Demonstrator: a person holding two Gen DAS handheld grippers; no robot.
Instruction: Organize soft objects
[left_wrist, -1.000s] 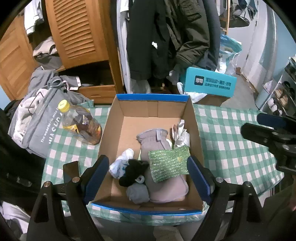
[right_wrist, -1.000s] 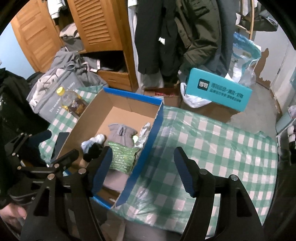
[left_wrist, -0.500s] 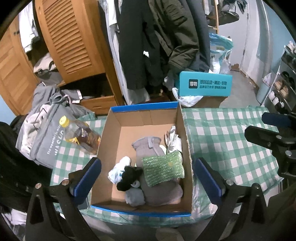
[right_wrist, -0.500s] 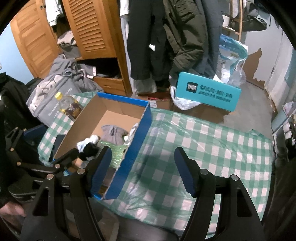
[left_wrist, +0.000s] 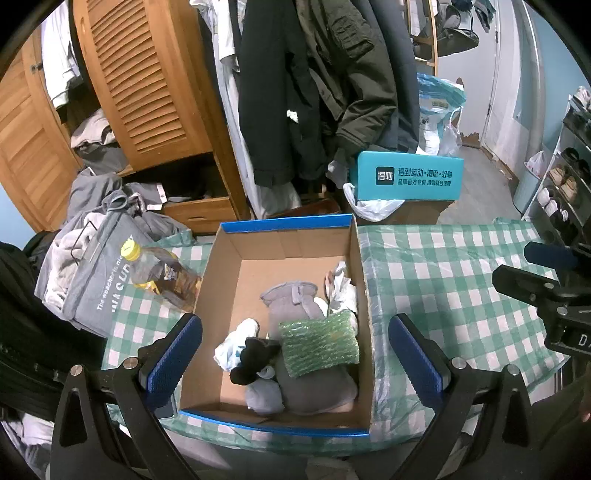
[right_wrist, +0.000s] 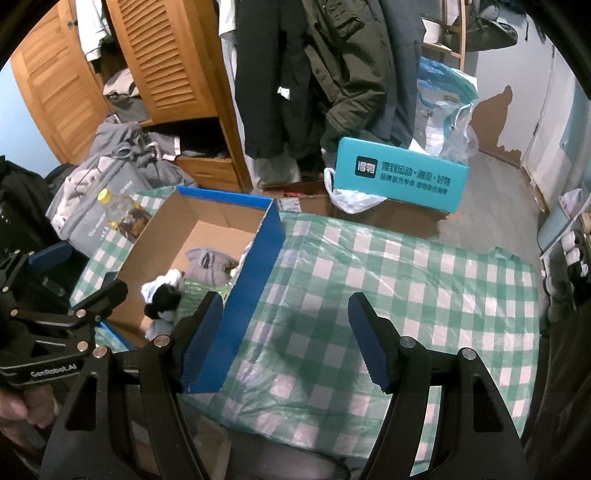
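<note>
A blue-rimmed cardboard box (left_wrist: 236, 295) stands on the green checked table (left_wrist: 443, 280). In it lie a grey glove (left_wrist: 295, 306), a green bubble-wrap piece (left_wrist: 319, 341), a black sock (left_wrist: 255, 358), a white cloth (left_wrist: 231, 339), a grey sock (left_wrist: 264, 395) and crumpled white paper (left_wrist: 341, 284). My left gripper (left_wrist: 295, 354) is open and empty, held above the box's near end. My right gripper (right_wrist: 286, 341) is open and empty above the tablecloth, just right of the box (right_wrist: 266, 254). The left gripper also shows at the left of the right wrist view (right_wrist: 85, 310).
A plastic bottle with a yellow cap (left_wrist: 159, 273) lies left of the box beside a grey bag (left_wrist: 96, 273). A teal box (left_wrist: 406, 175) sits behind the table. A wooden wardrobe (left_wrist: 147, 92) and hanging coats (left_wrist: 314, 92) stand at the back.
Both grippers have pulled back and upward from the box, so it looks smaller and farther. Both stayed open and empty. The objects in the box have not moved.
</note>
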